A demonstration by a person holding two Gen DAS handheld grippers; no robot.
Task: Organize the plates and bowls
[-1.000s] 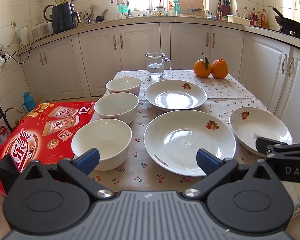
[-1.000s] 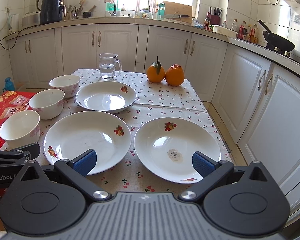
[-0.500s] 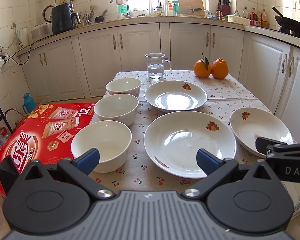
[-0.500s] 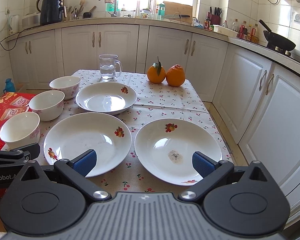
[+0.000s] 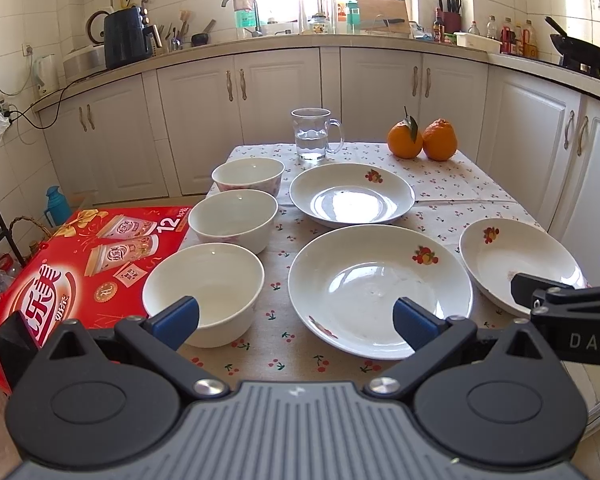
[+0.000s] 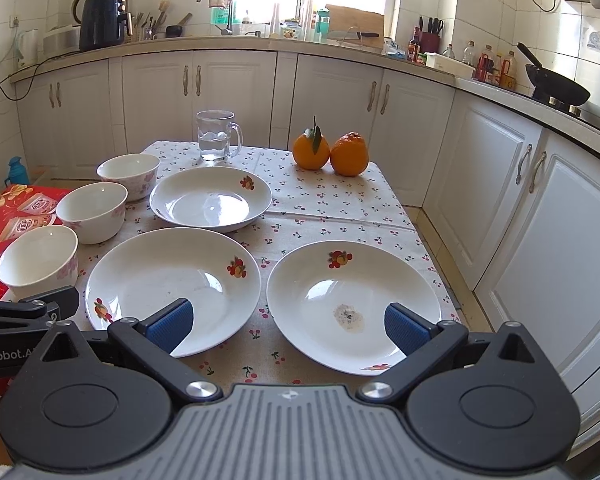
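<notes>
Little has changed in the last second: I've crept both claws slightly closer to the table point(image 5: 452, 184), nothing stacked yet. Three plates point(image 6: 172, 284) and three bowls point(image 5: 204, 286) sit apart. Left gripper point(image 5: 296, 316) and right gripper point(image 6: 288, 322) are spread, empty. The red box point(image 5: 60, 280) shows "12".

Left gripper point(image 5: 296, 316): its view has tipped a touch. The near bowl point(image 5: 202, 292) and the big plate point(image 5: 380, 292) now sit slightly lower in its picture, toward 6 o'clock.
Right gripper point(image 6: 288, 320): the same small drift. The oranges point(image 6: 330, 154) and the glass mug point(image 6: 216, 136) have slid a little toward 6 o'clock.
Right gripper, seen from the left one: its black finger at 3 o'clock has crept barely up and inward, toward 10 o'clock, over the right-hand plate point(image 5: 500, 240).
</notes>
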